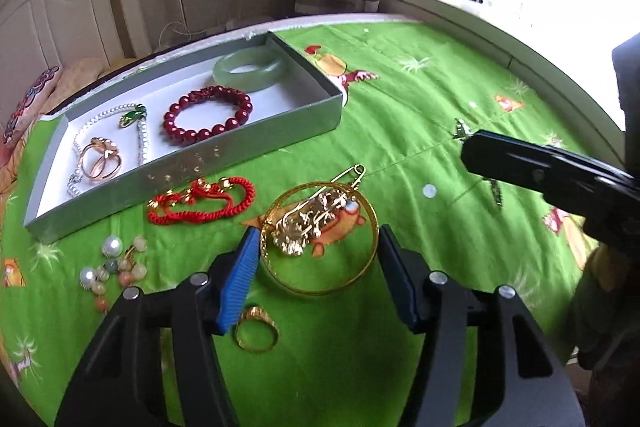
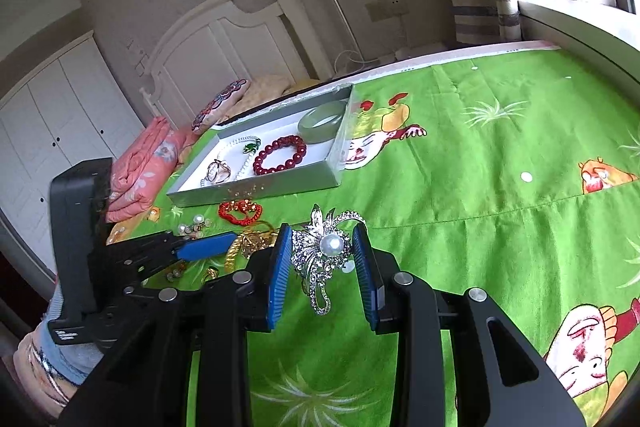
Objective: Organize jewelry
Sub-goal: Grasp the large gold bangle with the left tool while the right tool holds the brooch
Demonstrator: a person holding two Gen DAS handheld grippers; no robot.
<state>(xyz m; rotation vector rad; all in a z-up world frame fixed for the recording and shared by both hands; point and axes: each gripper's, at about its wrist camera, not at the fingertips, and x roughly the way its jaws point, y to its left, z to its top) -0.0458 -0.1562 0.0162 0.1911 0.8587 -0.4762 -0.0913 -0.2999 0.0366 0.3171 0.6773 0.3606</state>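
Observation:
A grey box [image 1: 224,159] holds a green jade bangle [image 1: 248,69], a dark red bead bracelet [image 1: 208,115], a pearl necklace [image 1: 140,135] and rose-gold rings [image 1: 100,159]. My left gripper [image 1: 316,247] is open, its fingers on either side of a gold bangle [image 1: 320,239] with a gold brooch [image 1: 308,223] inside it. A gold ring [image 1: 256,335] lies under the left finger. My right gripper [image 2: 320,247] is open around a silver pearl brooch [image 2: 324,251] on the cloth. The box [image 2: 256,187] also shows in the right wrist view.
A red cord bracelet [image 1: 200,203] and loose pearl and stone beads [image 1: 116,267] lie on the green cartoon cloth [image 1: 420,131] in front of the box. A white headboard [image 2: 224,43], pink bedding [image 2: 140,167] and a window sill [image 1: 500,27] border the surface.

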